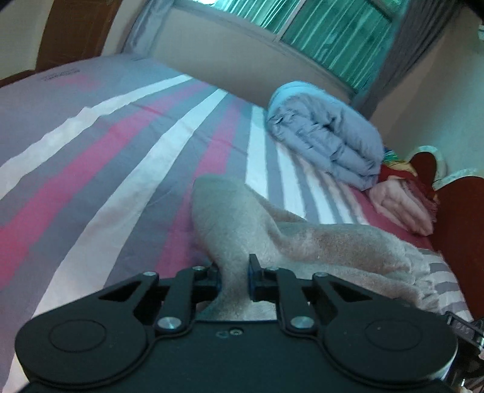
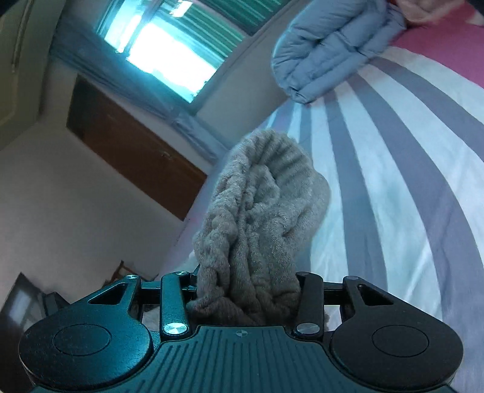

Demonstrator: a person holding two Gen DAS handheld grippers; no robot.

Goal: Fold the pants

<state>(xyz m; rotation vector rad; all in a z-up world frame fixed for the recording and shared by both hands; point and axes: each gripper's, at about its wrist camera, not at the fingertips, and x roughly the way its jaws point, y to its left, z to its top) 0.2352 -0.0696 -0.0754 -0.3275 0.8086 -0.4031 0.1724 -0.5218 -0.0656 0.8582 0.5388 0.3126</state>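
Left wrist view: left claw [image 1: 234, 276] pinched tight on a thin fold of the beige fleece pants [image 1: 242, 217], which trail to the right over the striped bed [image 1: 90, 145]. Right wrist view: right claw [image 2: 246, 290] part-closed, its pads pressing a thick bunched wad of the pants [image 2: 260, 211] raised above the bed. Folded blue quilt [image 1: 326, 133] lies near the window [image 1: 317, 27].

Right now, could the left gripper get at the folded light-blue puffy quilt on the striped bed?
Probably not: the left gripper is shut on the beige fleece pants, and the quilt lies well beyond them across the bed.
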